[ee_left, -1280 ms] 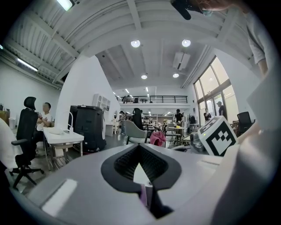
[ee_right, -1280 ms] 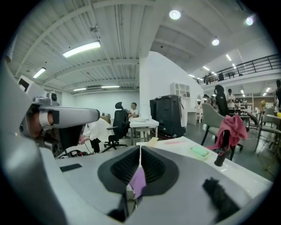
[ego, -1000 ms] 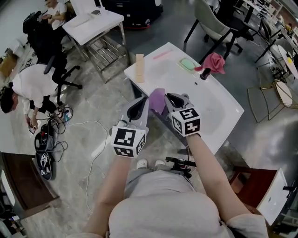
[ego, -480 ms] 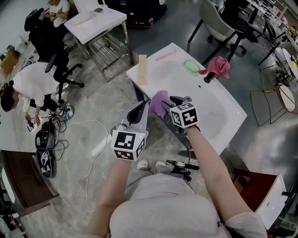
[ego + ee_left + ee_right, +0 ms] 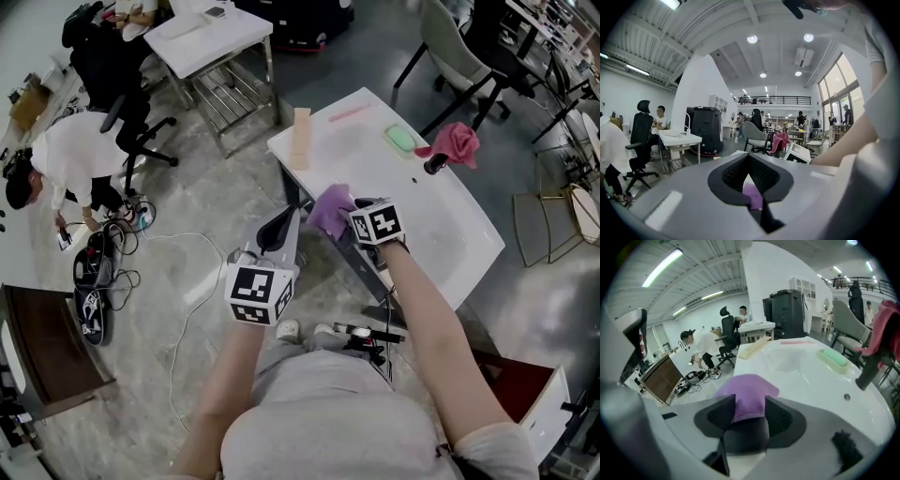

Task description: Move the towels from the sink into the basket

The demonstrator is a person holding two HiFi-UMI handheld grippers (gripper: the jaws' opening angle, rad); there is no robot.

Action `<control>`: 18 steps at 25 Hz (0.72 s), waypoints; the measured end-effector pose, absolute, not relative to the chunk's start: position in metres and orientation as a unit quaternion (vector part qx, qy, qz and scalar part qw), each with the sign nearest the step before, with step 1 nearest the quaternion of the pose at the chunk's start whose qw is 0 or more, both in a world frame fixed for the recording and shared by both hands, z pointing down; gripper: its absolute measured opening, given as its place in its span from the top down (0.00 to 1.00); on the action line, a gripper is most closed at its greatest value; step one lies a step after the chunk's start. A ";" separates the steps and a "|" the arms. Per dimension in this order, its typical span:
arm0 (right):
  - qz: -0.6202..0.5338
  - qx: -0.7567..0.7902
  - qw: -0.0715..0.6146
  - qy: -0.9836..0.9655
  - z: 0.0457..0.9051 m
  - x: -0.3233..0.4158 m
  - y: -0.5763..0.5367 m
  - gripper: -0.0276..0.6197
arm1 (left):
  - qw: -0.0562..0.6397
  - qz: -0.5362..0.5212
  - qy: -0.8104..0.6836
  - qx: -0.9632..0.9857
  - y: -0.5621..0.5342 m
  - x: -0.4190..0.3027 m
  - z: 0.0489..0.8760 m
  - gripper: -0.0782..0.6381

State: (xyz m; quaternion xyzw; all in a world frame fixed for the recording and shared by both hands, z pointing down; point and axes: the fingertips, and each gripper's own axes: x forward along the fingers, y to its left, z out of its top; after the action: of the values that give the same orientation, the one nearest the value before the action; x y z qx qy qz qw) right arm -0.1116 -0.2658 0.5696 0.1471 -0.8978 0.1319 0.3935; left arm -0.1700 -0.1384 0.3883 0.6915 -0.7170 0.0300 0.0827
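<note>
A purple towel [image 5: 328, 208] sits between the pads of my right gripper [image 5: 350, 210] at the near left edge of the white sink [image 5: 450, 225]. In the right gripper view the towel [image 5: 747, 392] bulges forward out of the right gripper [image 5: 749, 409], whose jaws have just been opening and now stand open around it. My left gripper [image 5: 285, 219] hangs just left of it, off the sink's edge, with its fingers together and nothing in them. Through the left gripper [image 5: 749, 180] a strip of the purple towel [image 5: 753, 197] shows. A pink towel [image 5: 457, 142] hangs on the dark faucet [image 5: 434, 166]. No basket is in sight.
On the sink top lie a green soap dish [image 5: 403, 140], a wooden block [image 5: 301, 138] and a pink strip [image 5: 349, 112]. A person [image 5: 66, 164] bends over cables on the floor at the left. Chairs and a white table [image 5: 202, 33] stand behind.
My right gripper has sunk and tipped downward with the purple towel, toward the sink's near edge. The left gripper has dropped slightly.
</note>
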 end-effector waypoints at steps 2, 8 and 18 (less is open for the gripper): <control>0.140 0.146 0.402 -0.893 0.578 -0.110 -0.267 0.65 | 0.083 0.032 -0.718 0.690 -0.136 -0.172 0.388 0.88; 0.194 0.142 0.391 -0.888 0.586 -0.112 -0.268 0.65 | 0.087 0.031 -0.725 0.682 -0.126 -0.181 0.389 0.88; 0.231 0.178 0.382 -0.877 0.585 -0.106 -0.272 0.73 | 0.081 0.028 -0.734 0.674 -0.114 -0.187 0.382 0.88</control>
State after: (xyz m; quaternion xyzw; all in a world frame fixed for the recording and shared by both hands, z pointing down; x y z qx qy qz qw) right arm -0.1060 -0.2724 0.5851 0.1779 -0.8771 0.2309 0.3817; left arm -0.1873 -0.1143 0.3817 0.6739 -0.7338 0.0282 0.0814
